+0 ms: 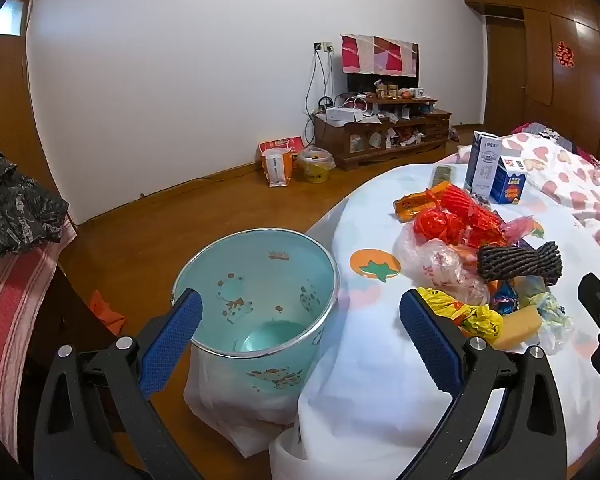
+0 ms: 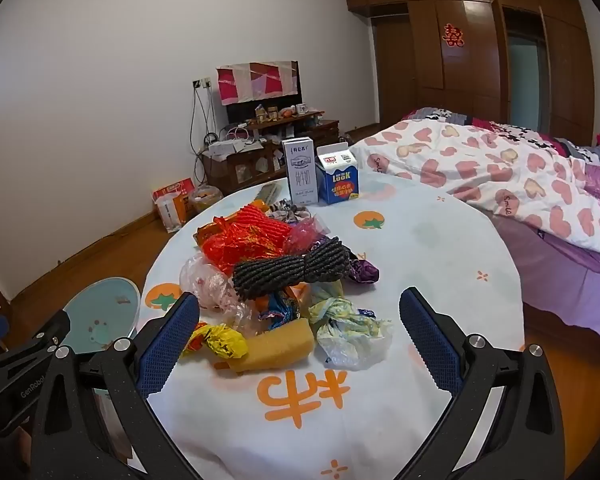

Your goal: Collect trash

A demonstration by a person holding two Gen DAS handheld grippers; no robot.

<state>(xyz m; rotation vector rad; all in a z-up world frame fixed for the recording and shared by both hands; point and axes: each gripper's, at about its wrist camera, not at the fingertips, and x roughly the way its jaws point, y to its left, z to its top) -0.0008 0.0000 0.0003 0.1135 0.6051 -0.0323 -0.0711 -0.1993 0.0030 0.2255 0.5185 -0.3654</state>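
Trash is all on the round table under its white cloth with orange fruit prints point(image 2: 440, 248), none of it in the pale blue patterned metal bucket point(image 1: 260, 280) that stands on the wooden floor just beside the table's edge; from my left camera I see only the bucket's bare bottom. I judge the job as not yet begun.

The heap holds a crumpled red and orange foil wrapper point(image 2: 244, 240), a dark grey foam net sleeve point(image 2: 292, 272), a clear plastic bag point(image 2: 208, 280), a yellow crinkled wrapper point(image 2: 220, 342), a yellow sponge block point(image 2: 278, 346) and a knotted pale printed bag point(image 2: 348, 328). Two milk cartons, one white and tall point(image 2: 302, 172), one blue point(image 2: 338, 180), stand upright at the far side.

My left gripper point(image 1: 300, 340) hangs between bucket and table, jaws spread wide and empty. My right gripper point(image 2: 300, 336) faces the heap, jaws likewise wide, gripping nothing, the sponge and yellow wrapper nearest between them.
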